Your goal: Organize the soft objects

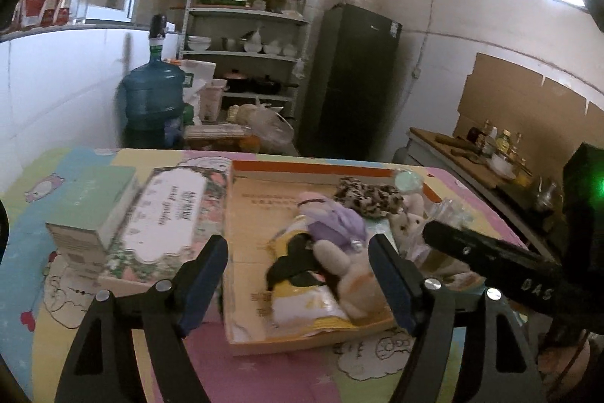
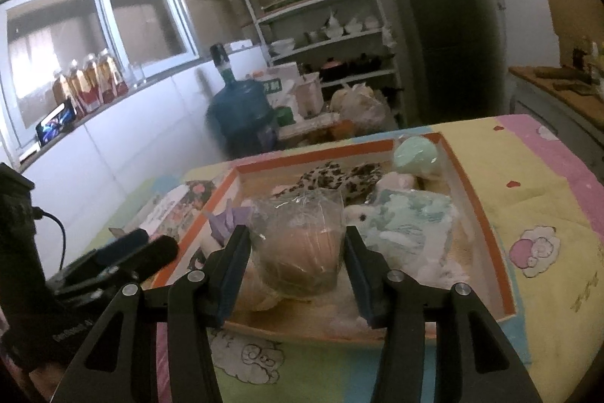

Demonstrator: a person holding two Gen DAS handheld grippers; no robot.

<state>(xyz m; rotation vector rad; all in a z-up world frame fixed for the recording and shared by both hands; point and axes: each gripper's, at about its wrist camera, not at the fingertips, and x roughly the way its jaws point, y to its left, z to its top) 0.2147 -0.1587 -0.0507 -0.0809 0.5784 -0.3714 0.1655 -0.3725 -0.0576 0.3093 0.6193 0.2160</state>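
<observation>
Gripping a plastic-wrapped brown soft object (image 2: 302, 252), the right gripper (image 2: 298, 267) hovers over the orange-rimmed cardboard tray (image 2: 487, 237). At nine o'clock of it, the left gripper (image 1: 298, 274) stands spread wide and empty above plush toys (image 1: 339, 237) lying in that tray.

soft toys (image 1: 332, 244) in tray (image 1: 313, 169), boxes (image 1: 166, 214) left

Both tongs, left tongs (image 1: 298, 284) and right tongs (image 2: 298, 270): black angular arms, silver rivets, blue pads; white lettering at three o'clock.
</observation>
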